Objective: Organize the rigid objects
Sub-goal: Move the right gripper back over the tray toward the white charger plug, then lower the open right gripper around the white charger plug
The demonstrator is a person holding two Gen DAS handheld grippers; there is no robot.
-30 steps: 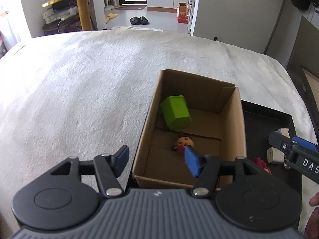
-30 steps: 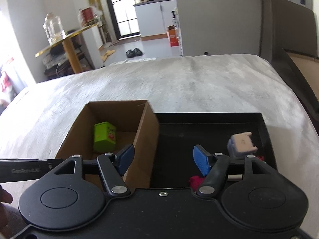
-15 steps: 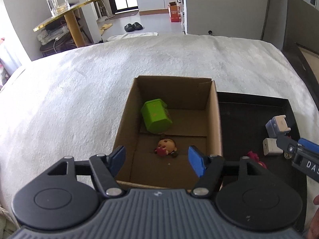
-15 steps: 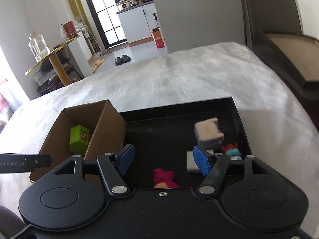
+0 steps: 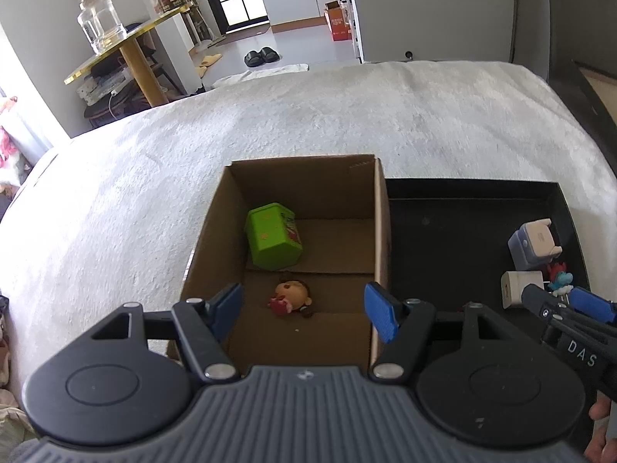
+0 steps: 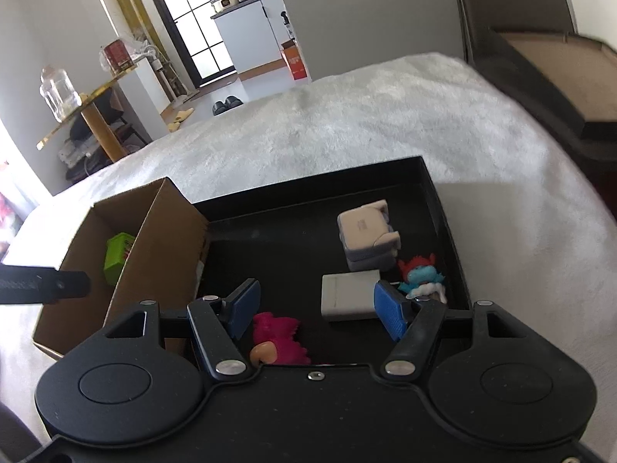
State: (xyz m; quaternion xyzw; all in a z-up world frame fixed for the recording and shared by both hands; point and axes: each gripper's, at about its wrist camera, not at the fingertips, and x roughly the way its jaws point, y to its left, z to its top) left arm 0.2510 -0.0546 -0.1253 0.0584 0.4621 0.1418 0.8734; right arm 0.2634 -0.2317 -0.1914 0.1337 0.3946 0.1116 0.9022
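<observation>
Closest to me, my left gripper hangs over the near end of the open brown cardboard box, its blue pads spread wide with nothing between them; my right gripper hovers over the near part of the shallow black plastic tray, jaws likewise apart and empty. I judge the sort as partly done: two pieces are already boxed, four are left. In the left wrist view the small round-headed doll figurine with the red front lies on the box floor at about twelve o'clock just beyond my pads, and the lime-green plastic block with a printed label leans tilted against the left wall further on at eleven o'clock. In the right wrist view, the nearest tray item is the magenta furry toy with a tan snout, just inside my left pad at seven o'clock. Past it, the flat white rectangular charger block sits just beside my right pad at one o'clock, with the blue figurine with red hair close on its right. Furthest is the grey-and-white boxy adapter, standing near twelve o'clock. Neither claw has touched a tray piece yet, and the magenta toy looks the easiest next pick.
</observation>
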